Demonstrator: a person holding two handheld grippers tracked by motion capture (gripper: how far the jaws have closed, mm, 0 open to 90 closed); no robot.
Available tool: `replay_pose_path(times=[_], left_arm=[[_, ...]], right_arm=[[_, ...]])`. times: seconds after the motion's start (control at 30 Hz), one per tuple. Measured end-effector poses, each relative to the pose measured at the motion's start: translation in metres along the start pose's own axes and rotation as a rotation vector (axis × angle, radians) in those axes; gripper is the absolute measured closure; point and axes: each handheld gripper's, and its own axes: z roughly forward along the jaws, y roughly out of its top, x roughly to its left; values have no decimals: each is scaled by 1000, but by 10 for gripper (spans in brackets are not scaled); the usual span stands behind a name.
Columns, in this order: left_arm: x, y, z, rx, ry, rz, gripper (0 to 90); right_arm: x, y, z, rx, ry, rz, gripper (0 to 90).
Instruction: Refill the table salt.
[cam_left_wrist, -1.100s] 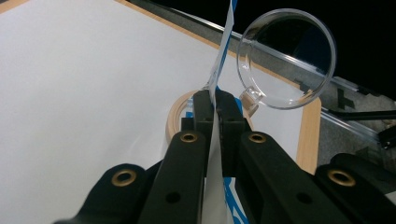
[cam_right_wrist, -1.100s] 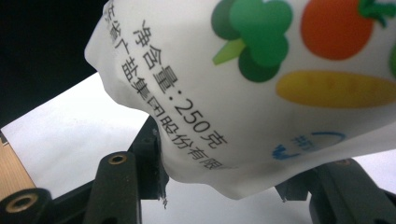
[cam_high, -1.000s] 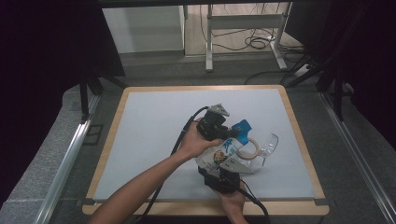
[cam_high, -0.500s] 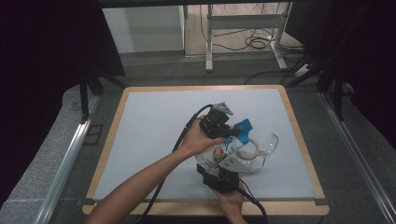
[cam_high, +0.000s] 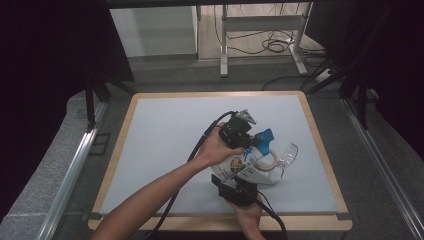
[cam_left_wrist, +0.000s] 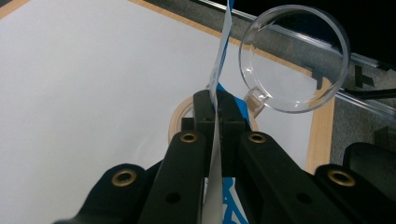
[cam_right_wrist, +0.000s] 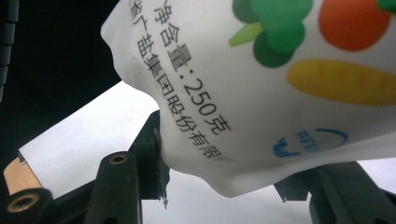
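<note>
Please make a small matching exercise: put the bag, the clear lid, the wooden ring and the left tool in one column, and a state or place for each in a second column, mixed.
1. bag
2. clear lid
3. wooden ring
4. left tool

a. shut on the bag's thin top edge
b. round, see-through
c. white, printed with vegetables
d. lying on the mat under the bag's blue end

Pairs: 1-c, 2-b, 3-d, 4-a

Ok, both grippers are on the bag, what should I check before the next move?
1. Left gripper shut on the bag's thin top edge: ok.
2. Right gripper clamped around the bag: ok.
3. Bag lifted off the table: ok.
4. Clear lid under the bag's top end: cannot tell.
5. Bag opened: cannot tell.
</note>
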Motion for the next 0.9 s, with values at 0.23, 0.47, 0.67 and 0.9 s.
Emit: replay_pose_path(times=[0.23, 0.47, 0.67, 0.9], left_arm=[[1, 0, 1, 5, 3, -9, 900], [0, 0, 1, 8, 3, -12, 900], [-1, 4, 0, 32, 11, 10, 900], [-3, 8, 3, 56, 21, 21, 900]], right_arm=[[-1, 0, 1, 4, 5, 4, 472], [0, 0, 1, 6, 3, 0, 473], [1, 1, 3, -5, 3, -3, 472], [4, 2, 3, -27, -14, -1, 473]])
